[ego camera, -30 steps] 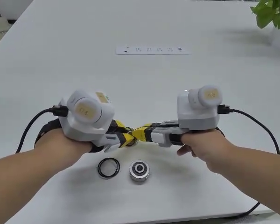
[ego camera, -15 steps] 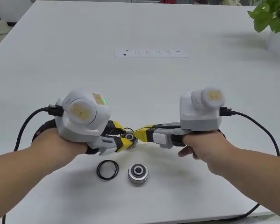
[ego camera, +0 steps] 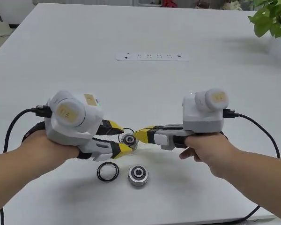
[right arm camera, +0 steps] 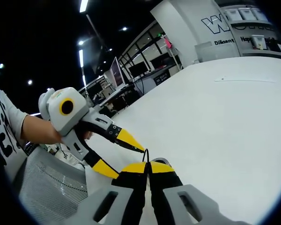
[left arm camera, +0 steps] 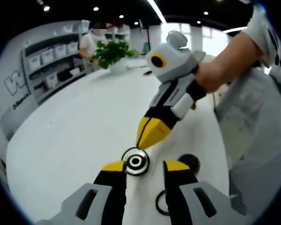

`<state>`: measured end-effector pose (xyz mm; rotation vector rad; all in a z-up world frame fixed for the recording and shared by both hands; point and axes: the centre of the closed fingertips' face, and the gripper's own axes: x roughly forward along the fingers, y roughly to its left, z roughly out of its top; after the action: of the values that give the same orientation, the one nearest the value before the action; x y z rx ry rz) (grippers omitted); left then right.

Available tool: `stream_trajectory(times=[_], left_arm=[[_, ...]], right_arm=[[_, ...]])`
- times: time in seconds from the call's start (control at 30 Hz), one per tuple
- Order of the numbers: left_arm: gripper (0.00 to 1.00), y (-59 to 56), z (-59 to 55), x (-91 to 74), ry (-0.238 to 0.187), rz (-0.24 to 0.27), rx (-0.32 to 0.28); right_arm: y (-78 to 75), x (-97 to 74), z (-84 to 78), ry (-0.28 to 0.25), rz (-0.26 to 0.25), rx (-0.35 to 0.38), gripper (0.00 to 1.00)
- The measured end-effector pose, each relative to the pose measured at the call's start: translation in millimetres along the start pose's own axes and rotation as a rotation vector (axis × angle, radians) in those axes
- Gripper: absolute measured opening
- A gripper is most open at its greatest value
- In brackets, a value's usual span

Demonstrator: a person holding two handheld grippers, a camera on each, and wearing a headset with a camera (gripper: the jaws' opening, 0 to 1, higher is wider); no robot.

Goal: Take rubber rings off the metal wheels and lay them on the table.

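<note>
Item: small silver metal wheel (ego camera: 129,139), between the two claws, just beyond a loose black rubber ring (ego camera: 107,171) and a bare metal wheel (ego camera: 138,174) lying on the white bench (ego camera: 84,37).
Whether it rests or hangs: cannot tell.
Its thin black rubber ring (right arm camera: 146,154): pinched in the closed right claw (ego camera: 139,136), directly right of the wheel.
Left claw (left arm camera: 145,166): jaws wide, flanking the wheel from the left.
Judged: both claws equally near; the pull runs along their shared line.

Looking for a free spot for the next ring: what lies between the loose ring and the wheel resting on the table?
Nothing: in the head view, a narrow strip of bare table separates the loose ring from the wheel.
</note>
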<state>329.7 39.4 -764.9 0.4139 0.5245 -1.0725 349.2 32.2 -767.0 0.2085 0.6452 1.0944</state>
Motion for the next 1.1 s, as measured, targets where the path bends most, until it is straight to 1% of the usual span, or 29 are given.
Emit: stream_trajectory(times=[0.23,0.37,0.47,0.63,0.93,1.0,1.1], left_arm=[[0.38,-5.2,5.4,-13.4,-0.033,-0.001,-0.008],[0.42,-7.8,6.8,-20.9,-0.048,-0.003,-0.005],[0.44,-9.0,7.5,-27.6,-0.057,-0.001,0.009],[0.50,-9.9,7.3,-38.1,-0.071,0.002,0.005],[0.59,-11.2,-2.1,-54.6,-0.077,0.015,-0.018],[0.61,-11.7,-4.3,-57.6,-0.079,0.019,-0.022],[0.63,-13.0,-7.7,-61.3,-0.080,0.024,-0.028]], right_arm=[[9.3,-1.3,8.9,-0.021,0.022,0.004,0.00],[14.8,-1.0,9.1,-0.018,0.034,-0.001,0.00],[17.5,-0.5,9.6,-0.017,0.041,-0.008,0.00],[22.9,0.6,11.7,-0.019,0.056,-0.008,0.00],[32.7,1.9,10.1,-0.011,0.081,-0.005,0.00],[38.2,2.8,8.2,-0.007,0.089,-0.005,0.00],[41.6,4.2,5.9,0.001,0.099,-0.003,0.00]])
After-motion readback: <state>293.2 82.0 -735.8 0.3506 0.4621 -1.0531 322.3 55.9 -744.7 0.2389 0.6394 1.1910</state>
